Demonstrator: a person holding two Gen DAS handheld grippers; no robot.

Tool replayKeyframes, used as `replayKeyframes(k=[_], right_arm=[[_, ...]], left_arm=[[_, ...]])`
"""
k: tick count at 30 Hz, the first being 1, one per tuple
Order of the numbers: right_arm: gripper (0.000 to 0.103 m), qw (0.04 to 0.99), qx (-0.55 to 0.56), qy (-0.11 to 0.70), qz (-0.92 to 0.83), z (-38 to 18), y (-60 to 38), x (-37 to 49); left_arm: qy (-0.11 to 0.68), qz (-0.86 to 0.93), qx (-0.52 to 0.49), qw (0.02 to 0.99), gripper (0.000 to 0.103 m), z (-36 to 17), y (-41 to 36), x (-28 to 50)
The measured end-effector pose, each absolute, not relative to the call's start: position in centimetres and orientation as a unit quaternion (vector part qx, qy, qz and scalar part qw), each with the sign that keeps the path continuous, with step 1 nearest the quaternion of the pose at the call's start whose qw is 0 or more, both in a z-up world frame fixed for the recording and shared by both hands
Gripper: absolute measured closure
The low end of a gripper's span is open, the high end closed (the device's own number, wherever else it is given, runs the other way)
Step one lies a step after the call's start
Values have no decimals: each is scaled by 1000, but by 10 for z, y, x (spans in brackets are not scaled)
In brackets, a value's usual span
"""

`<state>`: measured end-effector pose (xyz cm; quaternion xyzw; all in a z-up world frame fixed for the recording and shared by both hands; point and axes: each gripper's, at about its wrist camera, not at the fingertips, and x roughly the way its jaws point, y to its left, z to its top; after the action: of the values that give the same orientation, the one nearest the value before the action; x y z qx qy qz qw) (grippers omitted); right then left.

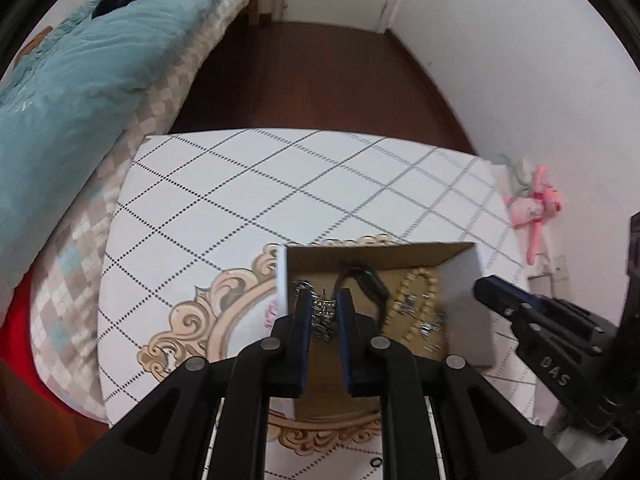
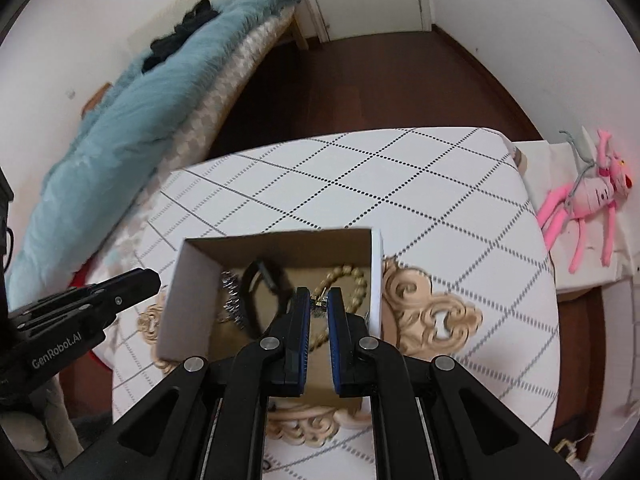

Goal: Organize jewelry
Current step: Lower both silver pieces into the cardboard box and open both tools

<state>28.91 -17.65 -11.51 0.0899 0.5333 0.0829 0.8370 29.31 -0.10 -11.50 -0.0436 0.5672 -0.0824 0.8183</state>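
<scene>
An open cardboard box (image 1: 460, 256) (image 2: 192, 272) stands on a white table with a dotted diamond pattern (image 1: 248, 200) (image 2: 360, 184). Inside lie a black band (image 1: 374, 280) (image 2: 256, 280), a cream bead bracelet (image 1: 420, 280) (image 2: 352, 276) and silver jewelry (image 1: 324, 312) (image 2: 231, 300). My left gripper (image 1: 324, 300) hangs over the box with its fingers a narrow gap apart around a silver piece. My right gripper (image 2: 319, 300) hangs over the box with a small metal piece between its tips; whether either one grips is unclear.
A bed with a teal blanket (image 1: 80, 80) (image 2: 160, 112) runs along the left. A pink plush toy (image 1: 536, 204) (image 2: 592, 196) lies right of the table near the white wall. Dark wood floor (image 1: 312, 76) lies beyond the table.
</scene>
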Motion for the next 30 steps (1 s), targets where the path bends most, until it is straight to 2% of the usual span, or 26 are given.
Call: replayKeyframes(k=[5, 6, 7, 9, 13, 14, 15, 16, 17, 18, 19, 30], right_arm=[[92, 814, 86, 569, 80, -124, -175, 316], [90, 815, 85, 568, 78, -123, -175, 317], [76, 816, 83, 567, 77, -122, -176, 317], [60, 819, 79, 564, 72, -120, -177, 316], [53, 826, 59, 559, 51, -117, -179, 310], [50, 827, 54, 558, 44, -117, -180, 307], [41, 827, 46, 559, 34, -117, -180, 305], [30, 828, 37, 560, 24, -118, -180, 302], [23, 827, 31, 561, 20, -119, -179, 299], [10, 827, 24, 562, 16, -120, -179, 295], [4, 826, 10, 563, 7, -122, -177, 292], [0, 827, -13, 562, -17, -127, -174, 262]], left_arm=[[590, -64, -35, 804, 89, -121, 0, 311], [589, -60, -31, 805, 82, -121, 0, 312], [587, -53, -26, 807, 75, -119, 0, 313], [579, -40, -16, 814, 36, -115, 2, 312], [566, -26, -11, 824, 33, -111, 8, 308], [565, -23, -9, 825, 24, -111, 8, 305], [564, -20, -5, 826, 8, -112, 9, 302], [563, -19, -3, 826, 2, -113, 10, 300], [560, -17, -1, 828, 0, -114, 11, 296], [558, -13, 2, 830, 0, -116, 11, 293], [555, -9, 6, 832, 0, -118, 12, 287], [543, 6, 8, 840, 0, -119, 14, 255]])
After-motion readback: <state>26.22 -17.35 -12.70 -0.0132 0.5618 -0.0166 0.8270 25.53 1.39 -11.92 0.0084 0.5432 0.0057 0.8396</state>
